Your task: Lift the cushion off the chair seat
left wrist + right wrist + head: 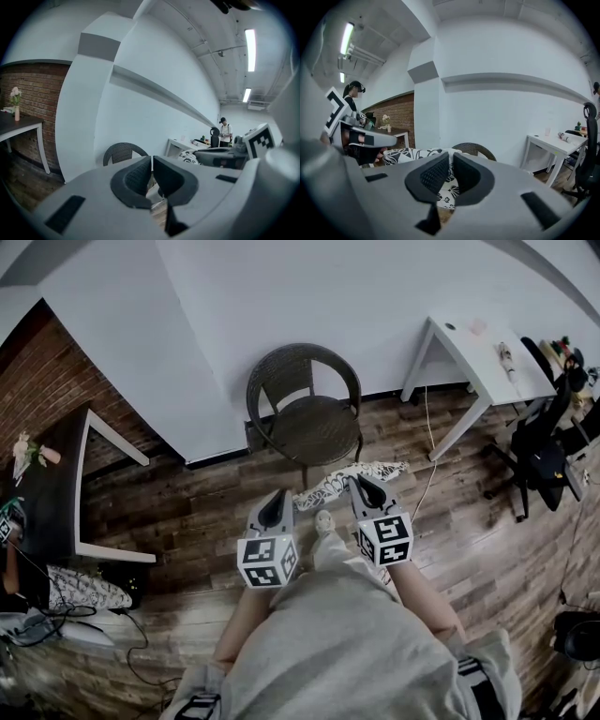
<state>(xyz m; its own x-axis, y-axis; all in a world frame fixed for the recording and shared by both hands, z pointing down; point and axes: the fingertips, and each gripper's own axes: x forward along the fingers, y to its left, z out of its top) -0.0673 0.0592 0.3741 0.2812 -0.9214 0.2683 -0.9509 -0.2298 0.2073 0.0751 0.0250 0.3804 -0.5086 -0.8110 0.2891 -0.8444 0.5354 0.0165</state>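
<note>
Cushion: patterned black on white, hanging just in front of the chair, clear of the seat and leaving it bare. Lying with long axis side to side across the chair's front, spanning between both tools.

Right hand-held gripper: jaws drawn narrow, pinching the cushion's edge to the right of the chair's front, with printed fabric in the slit in the right gripper view.

Left hand-held gripper: jaws likewise narrow, gripping at the cushion's left end in front of the chair. Showing only a pale strip in the slit, so reading that hold as probable.

Sitting ahead of both sets of jaws, toward the chair, with neither hand nearer.

Judging the lift as essentially done. Next calling for carrying both ends together, away from the chair, avoiding sag or twist.
</note>
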